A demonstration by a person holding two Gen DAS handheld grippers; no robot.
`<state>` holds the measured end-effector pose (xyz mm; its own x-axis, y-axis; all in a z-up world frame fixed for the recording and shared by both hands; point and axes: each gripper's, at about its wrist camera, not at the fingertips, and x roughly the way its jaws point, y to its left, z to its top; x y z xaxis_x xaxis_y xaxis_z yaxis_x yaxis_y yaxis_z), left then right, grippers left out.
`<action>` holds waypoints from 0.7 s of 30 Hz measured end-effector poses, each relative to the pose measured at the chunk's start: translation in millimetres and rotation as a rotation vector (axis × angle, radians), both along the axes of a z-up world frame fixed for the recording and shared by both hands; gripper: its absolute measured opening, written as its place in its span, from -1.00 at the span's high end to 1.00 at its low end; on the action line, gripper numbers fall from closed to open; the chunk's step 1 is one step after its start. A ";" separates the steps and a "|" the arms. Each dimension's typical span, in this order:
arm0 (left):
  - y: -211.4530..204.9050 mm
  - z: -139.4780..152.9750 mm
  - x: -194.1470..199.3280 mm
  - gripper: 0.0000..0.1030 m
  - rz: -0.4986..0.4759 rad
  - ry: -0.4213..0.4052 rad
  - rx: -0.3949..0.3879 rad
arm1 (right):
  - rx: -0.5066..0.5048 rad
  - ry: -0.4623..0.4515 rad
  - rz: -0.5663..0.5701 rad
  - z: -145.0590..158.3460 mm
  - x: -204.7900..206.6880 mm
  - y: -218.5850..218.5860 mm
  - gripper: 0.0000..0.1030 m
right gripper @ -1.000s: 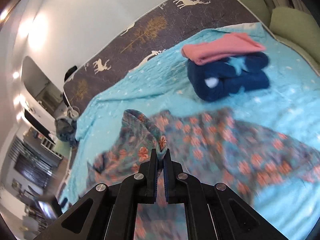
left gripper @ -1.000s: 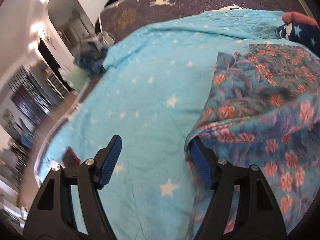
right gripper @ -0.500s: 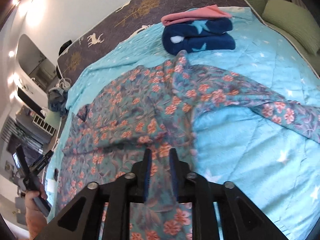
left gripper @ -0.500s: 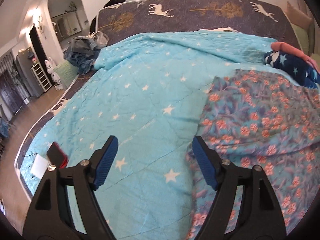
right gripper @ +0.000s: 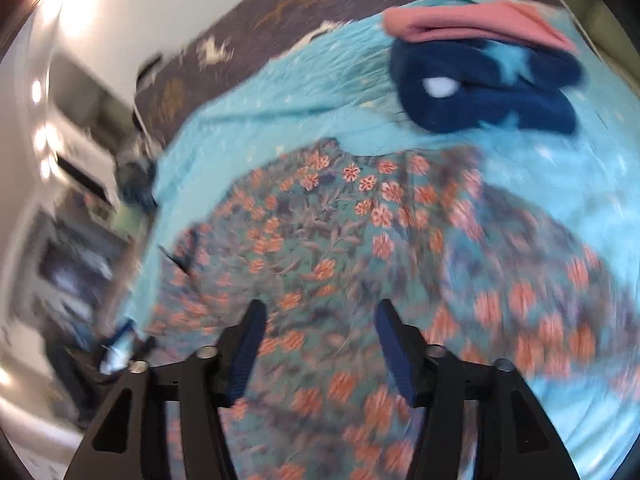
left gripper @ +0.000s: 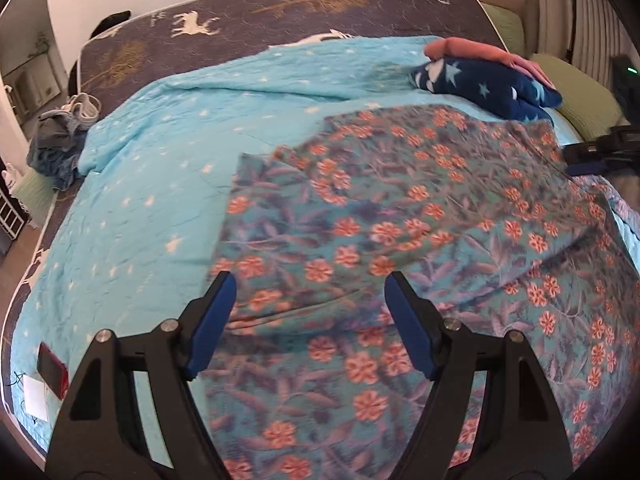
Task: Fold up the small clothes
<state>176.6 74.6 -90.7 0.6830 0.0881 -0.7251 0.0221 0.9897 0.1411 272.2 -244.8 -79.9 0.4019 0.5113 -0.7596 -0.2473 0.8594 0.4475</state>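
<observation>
A teal floral garment (left gripper: 400, 220) with orange flowers lies spread on the light blue star blanket (left gripper: 160, 168). It also shows, blurred, in the right wrist view (right gripper: 340, 248). My left gripper (left gripper: 310, 304) is open and empty, hovering over the garment's near left part. My right gripper (right gripper: 318, 328) is open and empty above the garment's middle. The right gripper also shows at the right edge of the left wrist view (left gripper: 600, 152), beside the garment's far right corner.
A folded navy star garment (left gripper: 488, 88) with a pink one (left gripper: 480, 50) on top sits at the blanket's far right. Green pillows (left gripper: 576, 96) lie beyond. A red phone (left gripper: 52, 368) and white card lie near the left bed edge. A clothes heap (left gripper: 60, 140) sits far left.
My right gripper has opened and let go of the floral garment, which now lies flat. My left gripper has moved right, over the garment. Both views have swung.
</observation>
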 end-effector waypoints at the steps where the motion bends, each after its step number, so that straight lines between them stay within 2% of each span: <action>1: -0.8 -1.0 0.1 -0.49 -0.001 0.004 0.000 | -0.035 0.003 0.020 -3.2 5.0 5.3 -0.42; 3: 0.9 -3.4 -0.2 -0.49 0.007 0.013 0.010 | -0.104 0.031 0.063 -16.5 21.2 15.0 -0.45; 5: 6.4 -4.9 -0.2 -0.49 0.026 0.023 0.013 | -0.075 0.072 0.086 -29.6 30.5 19.4 -0.38; 6: 10.4 -5.2 -1.0 -0.49 0.040 0.027 0.010 | -0.074 0.058 0.088 -30.3 29.5 21.2 -0.16; 7: 14.8 -4.6 -2.8 -0.49 0.056 0.028 0.004 | -0.081 0.040 0.095 -28.7 28.3 23.5 0.88; 9: 22.0 -1.6 -5.8 -0.49 0.079 0.022 -0.010 | -0.037 0.031 0.096 -20.8 21.3 23.1 0.84; 12: 30.8 4.6 -13.7 -0.49 0.105 0.000 -0.024 | 0.075 -0.081 0.074 15.9 -6.6 10.5 0.84; 15: 42.1 9.9 -24.9 -0.49 0.138 -0.025 -0.026 | 0.187 -0.225 0.146 57.5 -64.0 -6.6 0.84; 18: 55.0 10.4 -33.8 -0.49 0.178 -0.035 -0.036 | 0.168 -0.331 0.233 74.9 -136.5 -14.1 0.81; 21: 69.7 8.4 -43.3 -0.49 0.215 -0.033 -0.073 | 0.118 -0.303 0.275 53.8 -195.2 -20.5 0.50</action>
